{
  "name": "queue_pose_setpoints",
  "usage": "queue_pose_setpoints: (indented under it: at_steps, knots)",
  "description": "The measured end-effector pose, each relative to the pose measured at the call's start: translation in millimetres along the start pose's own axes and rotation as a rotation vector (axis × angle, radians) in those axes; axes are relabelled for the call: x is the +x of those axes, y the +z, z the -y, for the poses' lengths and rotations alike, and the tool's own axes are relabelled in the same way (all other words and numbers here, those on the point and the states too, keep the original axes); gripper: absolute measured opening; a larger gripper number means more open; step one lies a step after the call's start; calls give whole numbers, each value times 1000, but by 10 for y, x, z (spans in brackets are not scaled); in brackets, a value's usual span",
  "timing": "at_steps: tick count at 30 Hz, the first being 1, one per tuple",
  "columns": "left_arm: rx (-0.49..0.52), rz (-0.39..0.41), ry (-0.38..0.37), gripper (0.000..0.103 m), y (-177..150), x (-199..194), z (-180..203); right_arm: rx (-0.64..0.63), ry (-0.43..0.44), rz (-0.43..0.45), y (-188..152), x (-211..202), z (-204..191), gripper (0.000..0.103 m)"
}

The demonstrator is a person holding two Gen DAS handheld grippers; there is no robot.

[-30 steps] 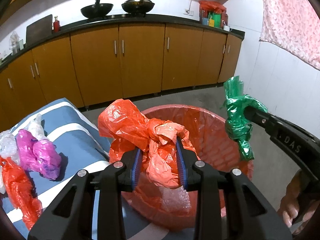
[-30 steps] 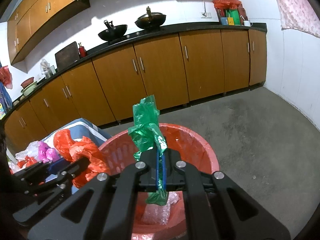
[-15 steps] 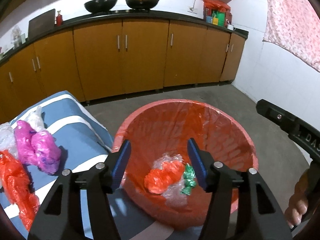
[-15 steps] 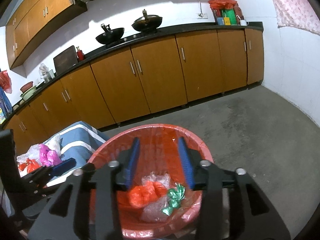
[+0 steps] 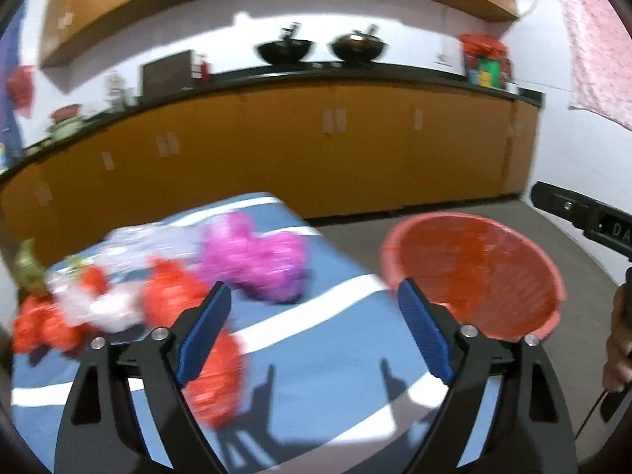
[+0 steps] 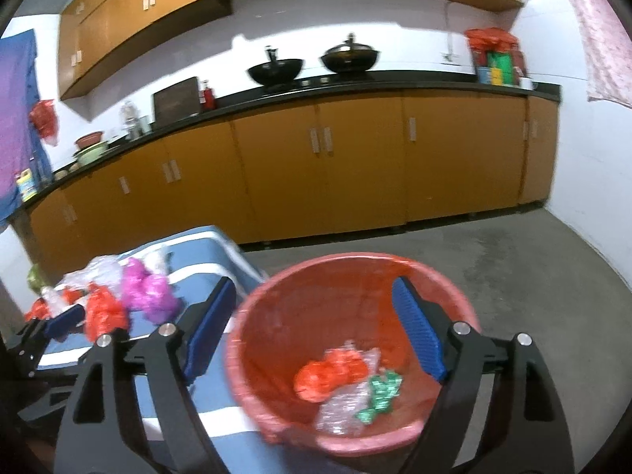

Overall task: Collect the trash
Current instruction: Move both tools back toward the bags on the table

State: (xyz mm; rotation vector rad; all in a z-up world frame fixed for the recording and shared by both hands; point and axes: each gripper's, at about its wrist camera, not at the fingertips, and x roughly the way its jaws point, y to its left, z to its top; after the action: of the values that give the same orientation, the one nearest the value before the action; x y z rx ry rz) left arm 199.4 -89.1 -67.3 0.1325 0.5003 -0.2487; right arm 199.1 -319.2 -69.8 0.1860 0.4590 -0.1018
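Two grippers low in the frames, both with jaws opening and nothing between the blue pads. In the left wrist view, left gripper [image 5: 314, 331] spread wide over a blue cloth [image 5: 328, 339] with white stripes, empty. In the right wrist view, right gripper [image 6: 312, 324] likewise released, framing the bin [image 6: 245, 359] from above, its pads touching nothing.

Just past the left gripper's pads, lower left of the left wrist view: a blurred red bag [image 5: 215, 383] on the cloth, partly behind the left pad. Further up the cloth, a second red bag [image 5: 166, 300], then a pink bag [image 5: 256, 260] near frame centre, with clear plastic [image 5: 130, 249] and more red scraps [image 5: 39, 324] toward the left edge. All blurred, edges hard to tell apart.

At right of that view, the red bin beside the cloth's edge, standing on the grey floor [image 5: 466, 209]. Far right edge: part of the right gripper's black body and a hand [image 5: 618, 347] on its handle.

Inside the bin, seen from the right wrist view: a crumpled red bag [image 6: 324, 373], a green bag [image 6: 381, 393] to its right, and clear plastic under and between them. All three lying at the bottom, touching.

At upper background of both views: orange cabinets [image 6: 355, 166] under a dark counter [image 6: 355, 81], two black woks [image 6: 312, 65] on it, red and green packets [image 6: 495, 57] at the counter's right end, wall cabinets above, a pink cloth [image 6: 596, 31] hanging at upper right.
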Motion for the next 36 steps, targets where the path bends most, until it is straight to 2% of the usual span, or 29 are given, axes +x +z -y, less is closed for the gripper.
queue_pose_setpoints:
  at_steps: [4,10,14,17,21,27,32,35,36]
  knots:
    - [-56,5,117,94,-140,-150,-455,-36,76,-31,-47,104,-401,84]
    - [-167,-38,287,95,-440,-299,-1205,-89,173,-90,-102,368,-1014,89]
    - [-208,-50,378,97,-592,-371,-1650,-118,199,-129,-132,642,-1393,90]
    - [-221,-55,429,98,-660,-390,-1915,-149,183,-166,-175,877,-1600,90]
    - [-271,-57,450,99,-733,-399,-2211,-180,144,-211,-193,1223,-1798,90]
    - [-380,-56,414,100,-782,-385,-2508,-167,123,-264,-208,1534,-1876,90]
    - [-323,-53,425,101,-700,-291,-2506,-188,128,-287,-246,1628,-1942,90]
    - [-287,-58,419,101,-661,-221,-2476,-190,151,-295,-255,1642,-1973,73]
    - [-280,-61,416,101,-653,-195,-2465,-194,154,-299,-260,1646,-1984,62]
